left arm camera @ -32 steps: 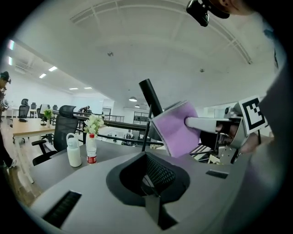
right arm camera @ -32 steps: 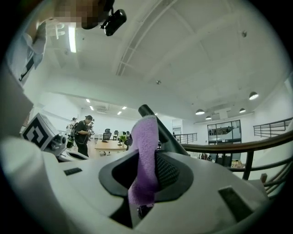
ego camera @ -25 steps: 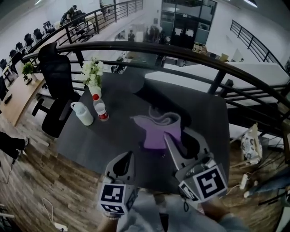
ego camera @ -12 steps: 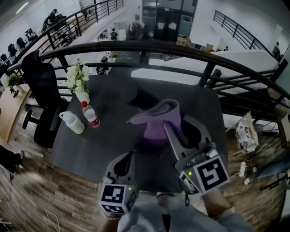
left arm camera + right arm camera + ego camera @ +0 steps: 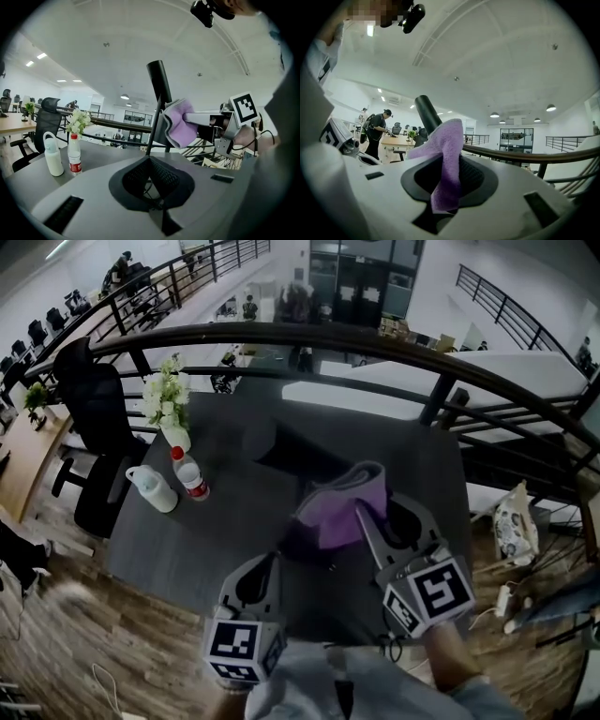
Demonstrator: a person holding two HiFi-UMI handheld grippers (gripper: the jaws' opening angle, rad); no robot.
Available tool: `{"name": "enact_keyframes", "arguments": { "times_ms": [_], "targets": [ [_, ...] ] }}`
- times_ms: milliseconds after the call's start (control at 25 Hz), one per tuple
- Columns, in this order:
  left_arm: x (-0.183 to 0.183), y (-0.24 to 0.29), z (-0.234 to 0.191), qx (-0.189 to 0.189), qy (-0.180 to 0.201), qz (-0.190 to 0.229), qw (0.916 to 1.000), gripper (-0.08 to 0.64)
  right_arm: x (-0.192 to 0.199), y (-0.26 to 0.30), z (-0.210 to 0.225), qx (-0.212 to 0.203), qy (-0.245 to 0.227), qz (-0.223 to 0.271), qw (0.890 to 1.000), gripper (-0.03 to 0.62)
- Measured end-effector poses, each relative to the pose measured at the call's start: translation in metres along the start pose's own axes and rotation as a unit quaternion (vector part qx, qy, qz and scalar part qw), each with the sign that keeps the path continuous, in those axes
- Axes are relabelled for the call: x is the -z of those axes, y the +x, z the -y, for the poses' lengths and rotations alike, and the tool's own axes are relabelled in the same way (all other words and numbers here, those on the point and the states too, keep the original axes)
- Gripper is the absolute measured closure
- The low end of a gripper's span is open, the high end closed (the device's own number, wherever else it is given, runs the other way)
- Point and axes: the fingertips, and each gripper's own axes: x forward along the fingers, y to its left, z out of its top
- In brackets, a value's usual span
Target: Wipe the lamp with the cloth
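R gripper (image 5: 367, 517) clamped on cloth (image 5: 342, 507): purple fold pinched betw. both jaws, loose end hanging down into the jaw recess, rest bunched up past the tips. Cloth pressed vs. lamp (image 5: 158, 82), up at its dark tube-like top, covering one side just where thin stem (image 5: 154, 126) meets the tube. In R gripper view, tube pokes up-left from behind the cloth. Lamp stands on dark table (image 5: 216, 531), about mid-table, stem tilted. Foot mostly hidden under cloth in head view, only a dark patch showing there.

L gripper (image 5: 271, 560) low at near table edge, to L of the R one, short of the cloth. Jaws together, nothing seen betw. them. In L gripper view, stem lines up right above the jaw tip; can't tell if touching or just behind.

Far-L part of table: flowers (image 5: 167, 395) in a pale vase, red-capped bottle (image 5: 190, 474) just in front, white jug (image 5: 153, 488) just beside the bottle, all three close together and well apart from lamp. Black chair (image 5: 89, 390) off the table's L edge. Dark curved railing (image 5: 281, 334) along the far side. Far off in R gripper view, a person (image 5: 377, 126) standing at a desk.
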Motion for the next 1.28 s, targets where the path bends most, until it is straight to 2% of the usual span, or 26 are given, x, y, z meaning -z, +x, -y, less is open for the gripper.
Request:
{"name": "enact_keyframes", "arguments": {
  "times_ms": [440,720,1280],
  "targets": [
    [-0.002,0.006,0.006,-0.019,0.005,0.005,0.9998,0.551,0.029,-0.005,0.038,0.005,0.013,-0.028,1.0,0.496],
    [-0.005,0.01,0.007,-0.03,0.01,0.012,0.9994,0.551,0.041,0.005,0.075,0.028,-0.01,-0.048,0.998,0.496],
    [-0.004,0.003,0.002,-0.061,0.005,0.015,0.998,0.551,0.07,0.061,0.118,0.002,-0.032,-0.091,0.995,0.497]
  ]
}}
